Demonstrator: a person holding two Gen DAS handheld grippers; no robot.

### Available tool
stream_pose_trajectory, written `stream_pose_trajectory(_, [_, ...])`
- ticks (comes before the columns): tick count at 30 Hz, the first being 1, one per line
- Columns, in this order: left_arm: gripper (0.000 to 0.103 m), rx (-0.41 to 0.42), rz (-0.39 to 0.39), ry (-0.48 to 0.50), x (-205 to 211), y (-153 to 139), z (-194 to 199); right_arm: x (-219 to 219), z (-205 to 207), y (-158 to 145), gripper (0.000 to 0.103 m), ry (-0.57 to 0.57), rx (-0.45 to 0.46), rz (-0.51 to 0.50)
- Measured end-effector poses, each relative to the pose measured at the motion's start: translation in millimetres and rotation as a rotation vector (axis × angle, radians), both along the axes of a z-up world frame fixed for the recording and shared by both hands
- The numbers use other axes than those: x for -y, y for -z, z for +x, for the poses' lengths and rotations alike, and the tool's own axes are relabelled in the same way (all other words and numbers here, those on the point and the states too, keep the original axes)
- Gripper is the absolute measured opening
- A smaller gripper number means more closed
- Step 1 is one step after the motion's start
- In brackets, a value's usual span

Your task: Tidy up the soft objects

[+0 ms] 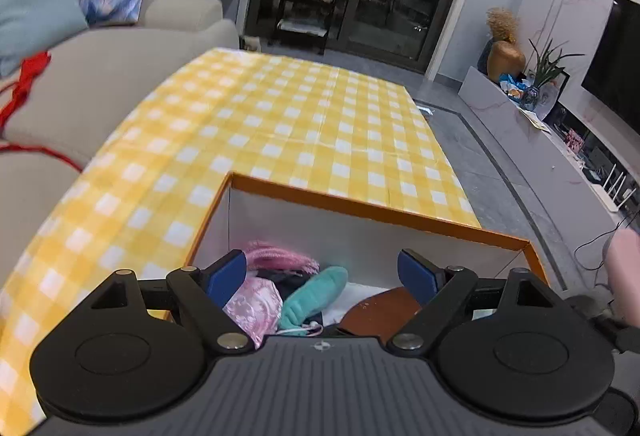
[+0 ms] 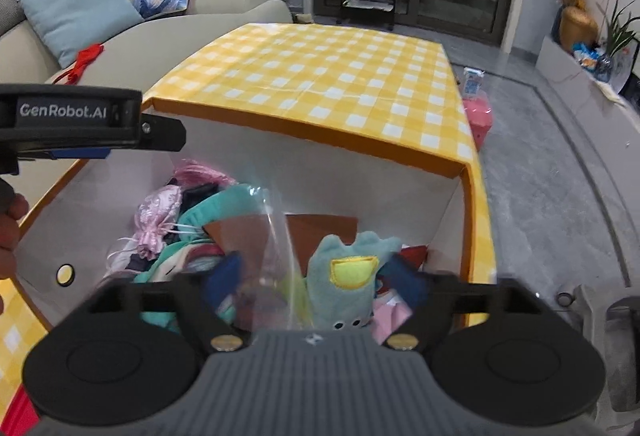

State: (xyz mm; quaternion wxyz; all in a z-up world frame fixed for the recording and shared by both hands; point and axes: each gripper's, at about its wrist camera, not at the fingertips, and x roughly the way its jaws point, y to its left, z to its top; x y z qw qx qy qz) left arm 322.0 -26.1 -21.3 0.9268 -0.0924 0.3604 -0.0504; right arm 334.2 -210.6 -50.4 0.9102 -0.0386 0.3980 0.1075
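Soft toys heaped in an orange-rimmed box (image 2: 320, 139) on the yellow-check bench (image 2: 320, 67): pink pouch (image 2: 156, 220), teal plush (image 1: 316, 296), brown card (image 1: 380, 310), clear bag (image 2: 272, 236). Teal monster toy (image 2: 352, 276) with yellow pocket lying between the right tool (image 2: 316, 282) fingers, pads apart and clear of it. "GenRobot.AI" readable on the left tool (image 2: 72, 111) seen side-on at the box's left edge. Left tool (image 1: 322, 276) spread wide over the box, tilted downward, gripping nothing. Bare hand (image 2: 10, 232) partly visible at left.
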Motion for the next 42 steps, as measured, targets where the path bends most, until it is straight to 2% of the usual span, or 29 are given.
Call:
stream_pose_trajectory(1, [0.100,0.005,0.006,0.001,1,0,0,0,-1,-1,0.100,0.006,0.008,0.005])
stream_pose_trajectory(6, [0.100,0.011,0.008,0.023,1,0,-2,1,-2,-4,0.100,0.010,0.013,-0.004])
stream_pose_trajectory(10, [0.103,0.022,-0.039,0.009,-8,-3,-2,-5,-4,-3,0.100,-0.004,0.007,-0.036])
stream_pose_trajectory(13, [0.103,0.017,-0.014,0.000,-9,-7,-2,-9,-6,-4,0.100,-0.009,-0.001,-0.039])
stream_pose_trajectory(22, [0.103,0.023,0.026,0.069,-7,-19,-16,-8,-15,-9,0.100,0.036,-0.044,-0.010])
stream_pose_trajectory(27, [0.103,0.060,0.074,0.085,-10,-44,-31,-9,-35,-26,0.100,0.029,-0.011,0.034])
stream_pose_trajectory(34, [0.103,0.106,0.102,0.101,-9,-81,-61,-8,-76,-58,0.100,0.016,0.036,0.068])
stream_pose_trajectory(38, [0.103,0.118,0.152,0.128,1,-88,-89,-6,-104,-75,0.100,0.020,0.019,0.101])
stream_pose_trajectory(42, [0.103,0.089,0.166,0.134,10,-89,-122,-4,-136,-89,0.100,0.065,0.032,0.145])
